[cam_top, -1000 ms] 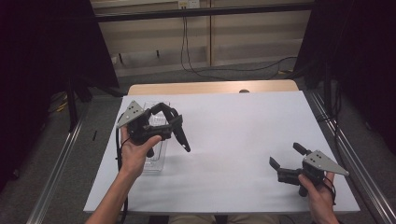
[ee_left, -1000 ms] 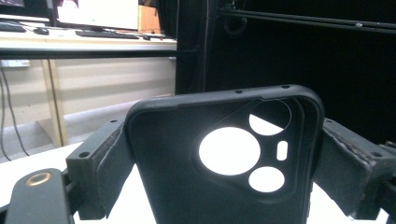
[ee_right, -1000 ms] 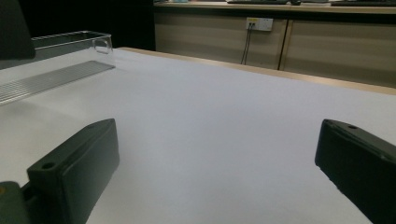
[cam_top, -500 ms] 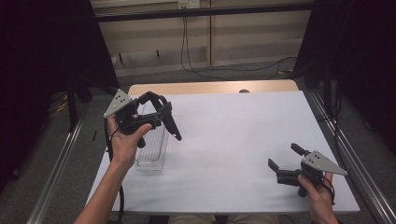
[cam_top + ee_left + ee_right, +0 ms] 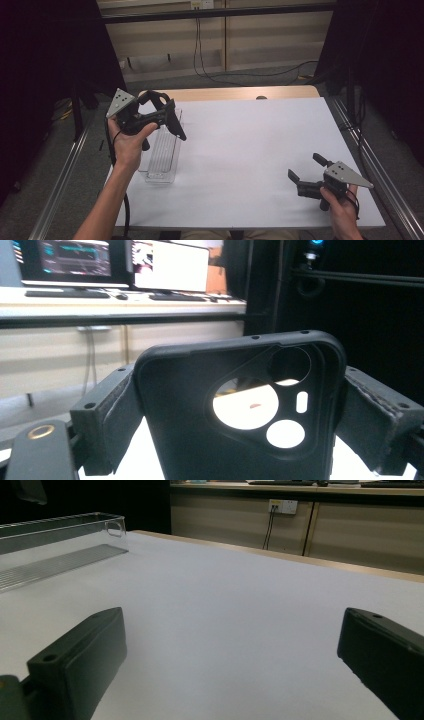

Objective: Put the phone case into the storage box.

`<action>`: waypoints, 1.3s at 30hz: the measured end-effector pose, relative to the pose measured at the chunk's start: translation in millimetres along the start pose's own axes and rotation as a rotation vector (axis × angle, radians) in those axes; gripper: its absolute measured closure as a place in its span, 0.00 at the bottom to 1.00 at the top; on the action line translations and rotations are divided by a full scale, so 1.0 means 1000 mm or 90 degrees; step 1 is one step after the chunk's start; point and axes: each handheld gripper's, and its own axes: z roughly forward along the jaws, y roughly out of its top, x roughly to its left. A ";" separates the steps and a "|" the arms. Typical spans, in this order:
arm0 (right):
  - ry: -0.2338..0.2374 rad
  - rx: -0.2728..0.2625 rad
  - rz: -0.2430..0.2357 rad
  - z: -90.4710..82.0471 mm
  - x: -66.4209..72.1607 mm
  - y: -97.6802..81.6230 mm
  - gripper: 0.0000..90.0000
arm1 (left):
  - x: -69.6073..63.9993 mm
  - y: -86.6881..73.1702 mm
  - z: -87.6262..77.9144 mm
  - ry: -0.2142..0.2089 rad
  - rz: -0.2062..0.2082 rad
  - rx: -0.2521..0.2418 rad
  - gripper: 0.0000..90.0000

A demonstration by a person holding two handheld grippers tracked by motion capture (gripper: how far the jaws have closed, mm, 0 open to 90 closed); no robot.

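Left tongs [image 5: 172, 122] pinch black phone case [image 5: 240, 410], held up in air over clear tray [image 5: 162, 150]. Right tongs [image 5: 306, 169] spread wide, low over white table [image 5: 250, 145], near right corner.

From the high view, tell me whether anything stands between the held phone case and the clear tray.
Nothing visible does. The left tool holds the black phone case above the far end of the clear tray, whose ribbed floor looks bare.
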 end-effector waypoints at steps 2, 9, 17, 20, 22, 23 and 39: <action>-0.002 -0.001 0.001 0.000 0.000 0.000 0.00 | 0.003 0.002 0.001 0.008 0.000 -0.003 0.14; -0.014 -0.007 -0.002 -0.001 -0.001 0.000 0.00 | 0.011 0.007 0.003 0.033 0.012 0.007 0.14; -0.016 -0.008 -0.002 -0.001 -0.001 0.000 0.00 | 0.019 0.009 0.010 0.058 0.016 0.010 0.14; -0.019 -0.010 -0.002 -0.002 -0.001 0.001 0.00 | 0.020 0.007 0.014 0.071 0.019 0.014 0.14; -0.016 -0.010 -0.002 -0.003 -0.002 0.001 0.00 | 0.022 0.006 0.017 0.077 0.018 0.014 0.14; -0.017 -0.011 -0.002 -0.003 -0.001 0.001 0.00 | 0.023 0.005 0.018 0.087 0.019 0.020 0.14; -0.017 -0.012 -0.009 -0.002 -0.002 0.000 0.00 | 0.039 -0.006 0.040 0.146 0.019 0.022 0.14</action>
